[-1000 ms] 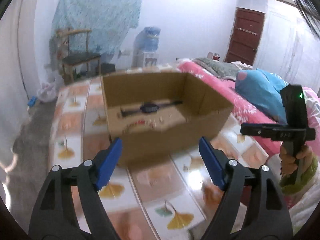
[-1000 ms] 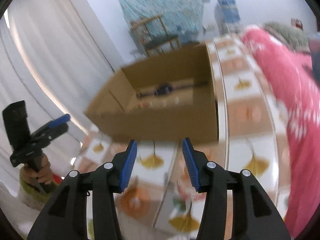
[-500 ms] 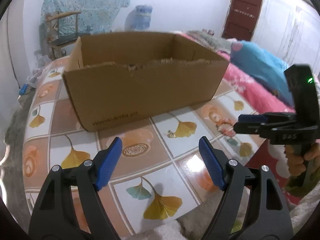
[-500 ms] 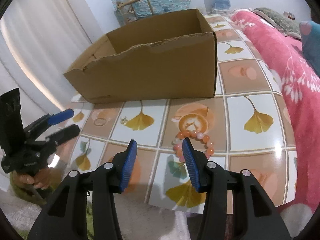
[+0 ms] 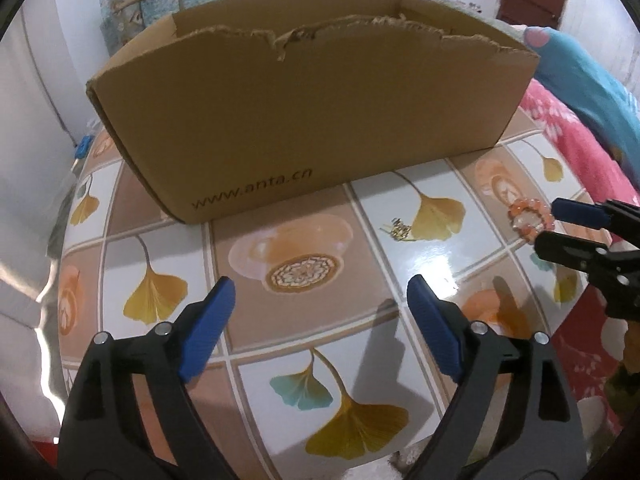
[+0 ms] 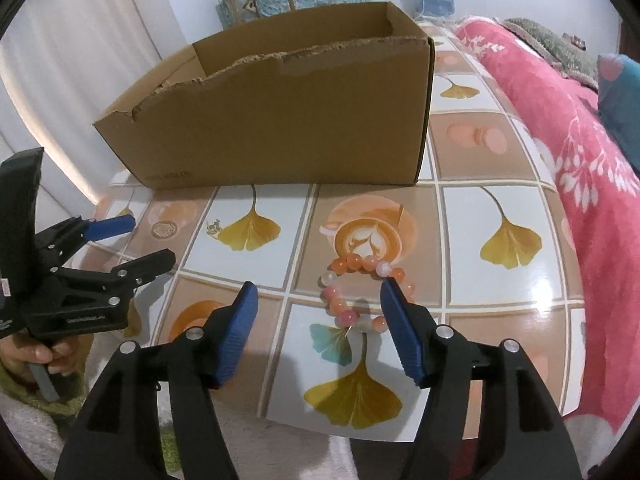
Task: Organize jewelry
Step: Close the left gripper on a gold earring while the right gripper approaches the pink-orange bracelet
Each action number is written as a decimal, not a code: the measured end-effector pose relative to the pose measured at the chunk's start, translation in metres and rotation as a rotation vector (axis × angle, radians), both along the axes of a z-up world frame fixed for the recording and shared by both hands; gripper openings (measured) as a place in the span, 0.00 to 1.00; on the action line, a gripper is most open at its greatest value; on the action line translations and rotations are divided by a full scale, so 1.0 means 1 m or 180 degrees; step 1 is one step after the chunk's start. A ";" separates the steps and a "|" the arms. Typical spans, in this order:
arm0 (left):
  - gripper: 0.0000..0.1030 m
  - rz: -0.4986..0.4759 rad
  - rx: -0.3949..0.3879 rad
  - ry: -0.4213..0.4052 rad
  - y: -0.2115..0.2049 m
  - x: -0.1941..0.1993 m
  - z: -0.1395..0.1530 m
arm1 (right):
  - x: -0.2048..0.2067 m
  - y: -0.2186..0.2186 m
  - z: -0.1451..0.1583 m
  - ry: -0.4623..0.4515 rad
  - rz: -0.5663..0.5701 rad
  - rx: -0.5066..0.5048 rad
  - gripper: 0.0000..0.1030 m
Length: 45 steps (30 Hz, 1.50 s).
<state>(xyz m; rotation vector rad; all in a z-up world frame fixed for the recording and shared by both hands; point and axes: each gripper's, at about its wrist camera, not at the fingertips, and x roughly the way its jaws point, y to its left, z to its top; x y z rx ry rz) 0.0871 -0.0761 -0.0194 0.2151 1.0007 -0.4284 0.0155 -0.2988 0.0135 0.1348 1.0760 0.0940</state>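
Both grippers are dropping lower, jaws just opening wider; orange-and-white bead bracelet (image 6: 362, 292) is lying on the worktop (image 6: 500, 280), partly between the right gripper (image 6: 318, 300) jaws, untouched.

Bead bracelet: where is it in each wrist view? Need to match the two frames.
Left wrist: bead bracelet at far right on the table, next to the right gripper's blue pad.
Right wrist: bracelet low centre, between the right gripper's open jaws, nearer the right pad.
Shared landmark: cardboard box, behind the bracelet in both.
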 end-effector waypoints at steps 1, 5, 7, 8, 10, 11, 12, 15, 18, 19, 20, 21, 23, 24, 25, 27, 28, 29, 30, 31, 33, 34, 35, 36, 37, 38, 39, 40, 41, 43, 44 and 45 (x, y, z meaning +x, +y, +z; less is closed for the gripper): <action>0.82 0.0033 0.0008 0.0023 0.000 0.001 -0.002 | 0.000 0.000 0.000 0.0000 0.0003 -0.0008 0.61; 0.85 0.0116 0.0008 0.0132 0.000 0.004 -0.006 | -0.003 -0.002 0.003 -0.0019 -0.0057 -0.0030 0.69; 0.86 0.0125 0.0004 0.0136 0.000 0.004 -0.007 | -0.003 -0.002 0.005 -0.0026 -0.0070 -0.0037 0.69; 0.86 0.0148 0.0006 0.0127 0.000 0.005 -0.006 | -0.004 -0.002 0.005 -0.0031 -0.0079 -0.0052 0.69; 0.88 0.0193 0.0032 0.0110 -0.001 0.005 -0.008 | -0.004 -0.002 0.006 -0.0022 -0.0104 -0.0081 0.70; 0.89 0.0197 0.0049 0.0107 -0.001 0.005 -0.008 | -0.004 -0.003 0.006 -0.0018 -0.0114 -0.0084 0.70; 0.90 0.0203 0.0076 0.0103 -0.003 0.005 -0.008 | -0.004 -0.003 0.006 -0.0012 -0.0127 -0.0088 0.70; 0.92 0.0233 0.0098 0.0096 -0.011 0.006 -0.010 | -0.003 -0.003 0.006 0.0003 -0.0160 -0.0104 0.70; 0.92 0.0261 0.0089 0.0076 -0.015 0.007 -0.010 | -0.002 -0.001 0.008 0.0004 -0.0172 -0.0137 0.70; 0.92 0.0264 0.0087 0.0071 -0.018 0.007 -0.009 | -0.002 -0.001 0.008 0.0001 -0.0175 -0.0153 0.70; 0.92 0.0269 0.0085 0.0063 -0.019 0.007 -0.009 | -0.002 0.000 0.009 -0.0004 -0.0178 -0.0166 0.70; 0.92 0.0278 0.0081 0.0053 -0.019 0.005 -0.009 | -0.001 0.000 0.010 -0.0009 -0.0180 -0.0184 0.71; 0.92 0.0290 0.0075 0.0037 -0.020 0.004 -0.009 | -0.001 0.000 0.012 -0.0020 -0.0176 -0.0208 0.71; 0.92 0.0295 0.0073 0.0032 -0.021 0.003 -0.009 | -0.001 0.000 0.014 -0.0033 -0.0166 -0.0221 0.76; 0.92 0.0298 0.0072 0.0028 -0.021 0.002 -0.009 | -0.001 0.001 0.015 -0.0058 -0.0162 -0.0242 0.80; 0.92 0.0302 0.0070 0.0026 -0.020 0.001 -0.008 | -0.003 0.001 0.020 -0.0138 -0.0163 -0.0293 0.83; 0.92 0.0302 0.0070 0.0026 -0.021 0.003 -0.009 | -0.003 0.001 0.022 -0.0161 -0.0154 -0.0314 0.83; 0.92 0.0302 0.0069 0.0024 -0.021 0.002 -0.009 | -0.003 0.002 0.024 -0.0183 -0.0139 -0.0351 0.83; 0.92 0.0305 0.0069 0.0024 -0.021 0.003 -0.009 | -0.003 0.003 0.026 -0.0200 -0.0136 -0.0391 0.83; 0.92 0.0307 0.0070 0.0026 -0.020 0.002 -0.009 | -0.003 0.004 0.028 -0.0218 -0.0137 -0.0431 0.83; 0.92 0.0313 0.0070 0.0027 -0.020 0.002 -0.008 | -0.003 0.005 0.032 -0.0252 -0.0133 -0.0492 0.90; 0.92 0.0319 0.0070 0.0027 -0.021 0.002 -0.008 | -0.004 0.005 0.034 -0.0288 -0.0146 -0.0518 0.90; 0.92 0.0321 0.0069 0.0027 -0.020 0.002 -0.008 | -0.004 0.005 0.036 -0.0319 -0.0157 -0.0533 0.91; 0.92 0.0322 0.0069 0.0027 -0.020 0.002 -0.007 | -0.005 0.004 0.039 -0.0363 -0.0171 -0.0556 0.93; 0.92 0.0322 0.0068 0.0023 -0.020 0.002 -0.007 | -0.006 0.004 0.042 -0.0411 -0.0188 -0.0584 0.93; 0.92 0.0320 0.0066 0.0017 -0.019 0.002 -0.008 | -0.007 0.004 0.044 -0.0449 -0.0209 -0.0616 0.93; 0.92 0.0320 0.0063 0.0006 -0.019 0.001 -0.008 | -0.008 0.004 0.047 -0.0511 -0.0261 -0.0703 0.93; 0.92 0.0317 0.0061 -0.0004 -0.020 0.001 -0.008 | -0.009 0.004 0.050 -0.0576 -0.0323 -0.0816 0.93; 0.92 0.0316 0.0057 -0.0014 -0.019 0.000 -0.008 | -0.010 0.004 0.052 -0.0622 -0.0360 -0.0894 0.93; 0.92 0.0316 0.0048 -0.0035 -0.018 -0.002 -0.009 | -0.012 0.004 0.056 -0.0722 -0.0389 -0.1068 0.93; 0.92 0.0315 0.0045 -0.0051 -0.018 -0.003 -0.010 | -0.011 0.004 0.056 -0.0736 -0.0372 -0.1094 0.93; 0.92 0.0320 0.0042 -0.0071 -0.017 -0.004 -0.010 | -0.011 0.003 0.056 -0.0747 -0.0341 -0.1073 0.93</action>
